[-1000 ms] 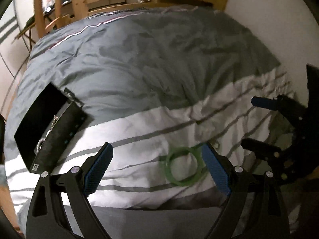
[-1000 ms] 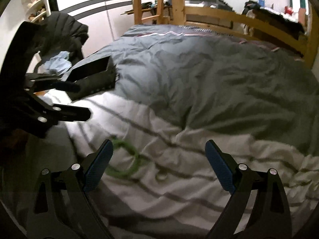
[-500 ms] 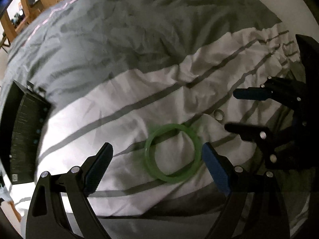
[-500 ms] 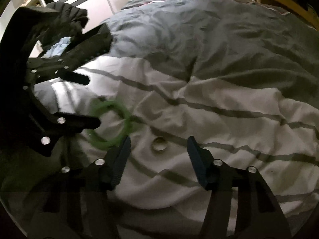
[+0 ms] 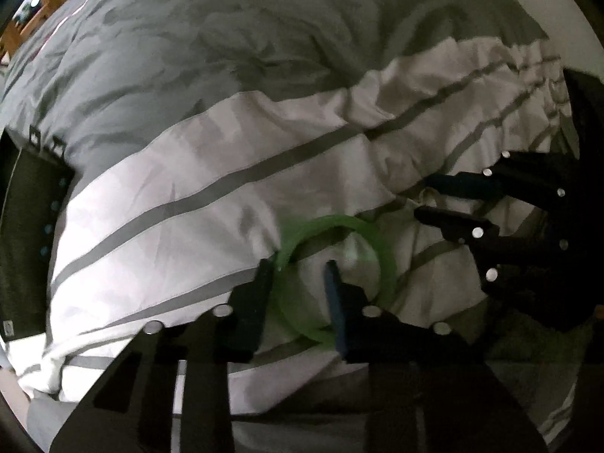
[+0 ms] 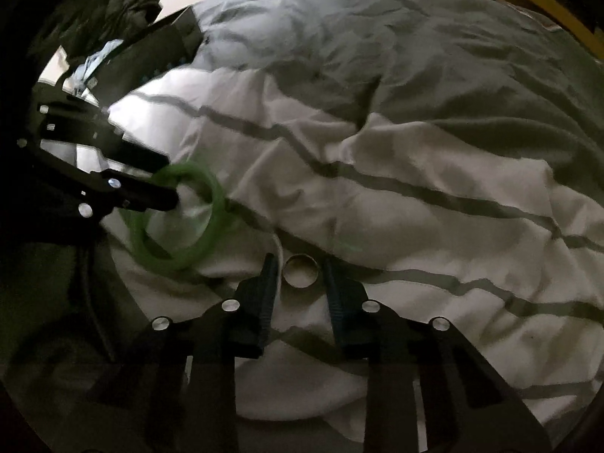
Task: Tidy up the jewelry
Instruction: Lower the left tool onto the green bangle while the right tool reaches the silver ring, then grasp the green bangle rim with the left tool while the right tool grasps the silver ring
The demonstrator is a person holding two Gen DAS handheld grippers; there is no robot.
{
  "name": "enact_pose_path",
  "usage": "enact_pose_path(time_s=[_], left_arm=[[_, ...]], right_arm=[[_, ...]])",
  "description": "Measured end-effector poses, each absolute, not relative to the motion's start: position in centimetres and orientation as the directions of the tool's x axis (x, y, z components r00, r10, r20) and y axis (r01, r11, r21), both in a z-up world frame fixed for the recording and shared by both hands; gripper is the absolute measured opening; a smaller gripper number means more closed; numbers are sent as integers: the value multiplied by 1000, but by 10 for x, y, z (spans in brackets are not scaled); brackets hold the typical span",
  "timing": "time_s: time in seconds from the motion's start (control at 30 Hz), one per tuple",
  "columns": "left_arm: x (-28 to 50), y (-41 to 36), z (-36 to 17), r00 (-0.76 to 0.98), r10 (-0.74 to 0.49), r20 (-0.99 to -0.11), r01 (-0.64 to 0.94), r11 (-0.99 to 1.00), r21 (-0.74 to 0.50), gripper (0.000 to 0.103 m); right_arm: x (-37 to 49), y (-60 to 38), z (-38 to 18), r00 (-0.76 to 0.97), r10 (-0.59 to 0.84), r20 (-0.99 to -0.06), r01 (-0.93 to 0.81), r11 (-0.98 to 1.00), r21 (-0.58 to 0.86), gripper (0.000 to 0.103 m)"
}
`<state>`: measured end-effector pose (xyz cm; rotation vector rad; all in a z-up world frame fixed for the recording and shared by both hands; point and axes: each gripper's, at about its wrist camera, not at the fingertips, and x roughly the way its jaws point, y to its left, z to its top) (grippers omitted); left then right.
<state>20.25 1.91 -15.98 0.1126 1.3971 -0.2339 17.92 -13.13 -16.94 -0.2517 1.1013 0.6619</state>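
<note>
Flanking bangle (image 5: 381,249): ring (image 6: 301,271), box (image 5: 22,241).

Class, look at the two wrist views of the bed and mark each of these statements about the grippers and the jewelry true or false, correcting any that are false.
1. The left gripper straddles the rim of the green bangle, one finger outside the ring and one inside. True.
2. The small metal ring lies inside the green bangle. False: it lies apart from it on the duvet, between the fingers of the right gripper.
3. The bangle is red. False: it is green.
4. The dark jewelry box sits at the left edge of the left wrist view. True.
5. Both grippers are over the white striped part of the duvet. True.
</note>
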Motion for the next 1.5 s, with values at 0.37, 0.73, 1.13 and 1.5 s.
enact_pose_path(time_s=[0.37, 0.73, 1.13, 1.5], left_arm=[[200, 35, -151, 187, -109, -976, 209, 975, -69, 3], [198, 16, -161, 145, -77, -986, 230, 972, -42, 51], [202, 23, -158, 175, -77, -981, 158, 986, -50, 7], [199, 42, -116, 270, -88, -959, 134, 990, -53, 7]], right_arm=[[191, -159, -150, 361, 437, -824, -522, 827, 210, 21], [192, -160, -153, 355, 434, -828, -507, 833, 220, 21], [193, -162, -148, 391, 432, -813, -487, 847, 215, 21], [190, -177, -130, 467, 444, -765, -457, 862, 221, 21]])
